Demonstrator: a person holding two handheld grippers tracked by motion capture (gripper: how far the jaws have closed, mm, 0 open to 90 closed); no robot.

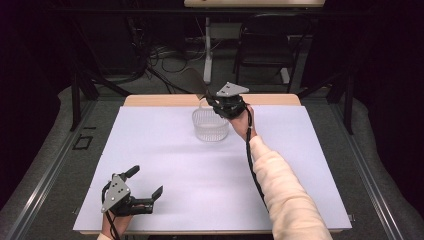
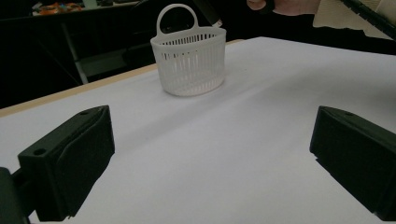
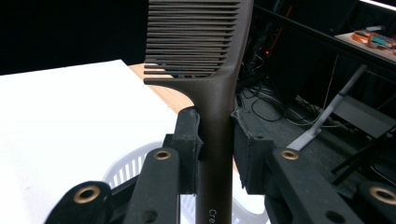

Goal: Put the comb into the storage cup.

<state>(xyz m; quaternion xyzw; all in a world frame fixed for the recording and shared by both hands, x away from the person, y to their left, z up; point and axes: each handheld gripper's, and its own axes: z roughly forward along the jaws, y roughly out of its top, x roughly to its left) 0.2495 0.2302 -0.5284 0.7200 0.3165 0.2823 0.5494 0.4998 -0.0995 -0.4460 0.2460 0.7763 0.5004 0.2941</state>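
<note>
While the right gripper [image 1: 212, 102] pinches a dark comb [image 3: 212, 88] by its handle, the white basket [image 1: 210, 125] sits directly beneath it at the table's [image 1: 165, 165] far middle. The comb's long axis tilts up and away, teeth end highest, so I judge it goes down handle-first. The left gripper [image 1: 147, 187] rests spread wide and empty at the near-left corner, well apart.

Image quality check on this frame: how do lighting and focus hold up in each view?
High view: table evenly lit, surroundings nearly black, basket pale against the white sheet, comb soft. Left gripper view: basket fairly sharp, near jaws dark and slightly soft. Right gripper view: comb crisp in the right gripper, the white tabletop close to blown out.
</note>
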